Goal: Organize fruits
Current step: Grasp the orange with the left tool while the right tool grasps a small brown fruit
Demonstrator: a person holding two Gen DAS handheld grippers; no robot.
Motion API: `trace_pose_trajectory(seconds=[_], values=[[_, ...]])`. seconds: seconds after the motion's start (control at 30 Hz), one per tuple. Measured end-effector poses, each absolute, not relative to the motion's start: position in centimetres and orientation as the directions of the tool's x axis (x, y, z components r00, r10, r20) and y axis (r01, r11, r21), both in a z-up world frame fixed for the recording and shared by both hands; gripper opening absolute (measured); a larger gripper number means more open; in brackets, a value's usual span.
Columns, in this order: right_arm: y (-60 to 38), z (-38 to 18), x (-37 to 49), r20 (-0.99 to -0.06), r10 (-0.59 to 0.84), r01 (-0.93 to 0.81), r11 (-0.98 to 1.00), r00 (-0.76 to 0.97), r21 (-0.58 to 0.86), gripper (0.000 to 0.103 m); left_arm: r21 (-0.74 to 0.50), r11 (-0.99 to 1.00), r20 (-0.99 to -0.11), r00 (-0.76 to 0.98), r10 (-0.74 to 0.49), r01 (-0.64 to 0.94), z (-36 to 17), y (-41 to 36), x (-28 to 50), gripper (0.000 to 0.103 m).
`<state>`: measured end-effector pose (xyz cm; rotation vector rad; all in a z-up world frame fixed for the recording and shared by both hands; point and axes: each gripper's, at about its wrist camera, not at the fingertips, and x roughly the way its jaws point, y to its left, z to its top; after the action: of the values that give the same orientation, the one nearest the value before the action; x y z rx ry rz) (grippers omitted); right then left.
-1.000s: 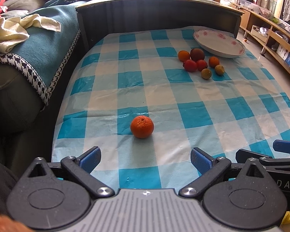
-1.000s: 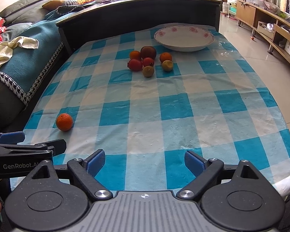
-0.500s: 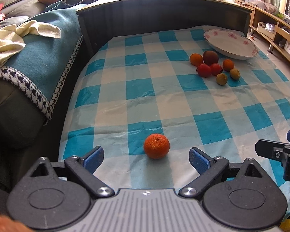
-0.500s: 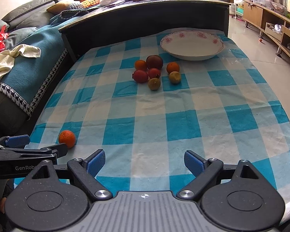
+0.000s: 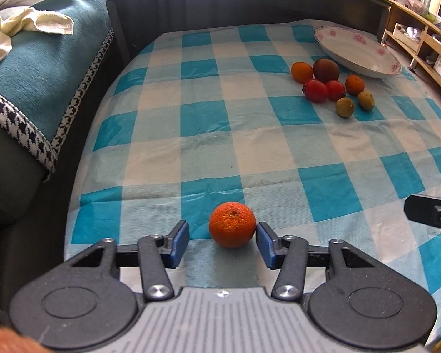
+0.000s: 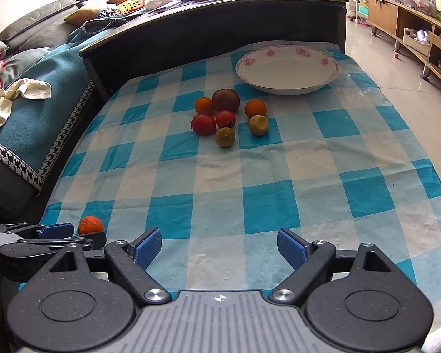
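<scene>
1. The left gripper (image 5: 222,242) sat low over the near edge of the checked tablecloth (image 5: 250,135), its blue pads spread apart. The lone orange (image 5: 232,224) lay between them, with the right-side pad just beside it (contact could not be confirmed) and the left-side pad clearly apart from it.
2. The right gripper (image 6: 220,248) was held over the near cloth, its jaws wide apart with nothing between them. In its view the lone orange (image 6: 90,225) showed at the far left, against the left gripper's fingers.
3. Well beyond, on the cloth, a cluster of seven fruits rested close together: a dark red fruit (image 6: 225,100), two small oranges (image 6: 204,106) (image 6: 255,108), two red fruits (image 6: 203,124) (image 6: 225,118) and two yellow-green fruits (image 6: 225,137) (image 6: 258,125).
4. Just behind the cluster stood a white floral plate (image 6: 332,72), holding no fruit.
5. Beside the table on the left was a sofa under a teal throw (image 6: 41,97), with a cream towel (image 6: 11,97) lying on it.
</scene>
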<state>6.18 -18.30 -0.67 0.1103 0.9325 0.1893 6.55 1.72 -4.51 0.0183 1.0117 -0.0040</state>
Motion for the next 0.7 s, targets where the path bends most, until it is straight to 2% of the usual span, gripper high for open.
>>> trace_pose_trajectory(seconds=[0.17, 0.33, 0.6, 0.67, 0.7], values=[[-18.5, -0.7, 6.7, -0.787, 0.224, -0.125, 0.974, 0.574, 0.186, 0.070, 0.011, 0.999, -0.852, 0.524, -0.012, 0.041, -4.6, 1.2, 7.0, 0.044], [-19.4, -0.3, 7.5, -0.787, 0.230, -0.119, 0.973, 0.572, 0.198, 0.056, -0.017, 0.996, -0.854, 0.517, -0.058, 0.084, -4.3, 0.8, 7.5, 0.043], [-21.0, 1.5, 11.2, -0.747, 0.188, -0.152, 0.981, 0.638, 0.117, 0.055, -0.016, 0.973, -0.832, 0.536, -0.140, 0.230, -1.6, -1.7, 10.7, 0.043], [-20.9, 1.0, 12.8, -0.752, 0.184, -0.177, 0.980, 0.633, 0.091, 0.051, -0.029, 0.963, -0.829, 0.532, -0.172, 0.267, -1.3, -2.5, 12.2, 0.043], [-20.9, 0.8, 13.6, -0.753, 0.185, -0.194, 0.978, 0.632, 0.078, 0.044, -0.032, 0.958, -0.827, 0.531, -0.185, 0.284, -1.1, -2.9, 12.9, 0.043]])
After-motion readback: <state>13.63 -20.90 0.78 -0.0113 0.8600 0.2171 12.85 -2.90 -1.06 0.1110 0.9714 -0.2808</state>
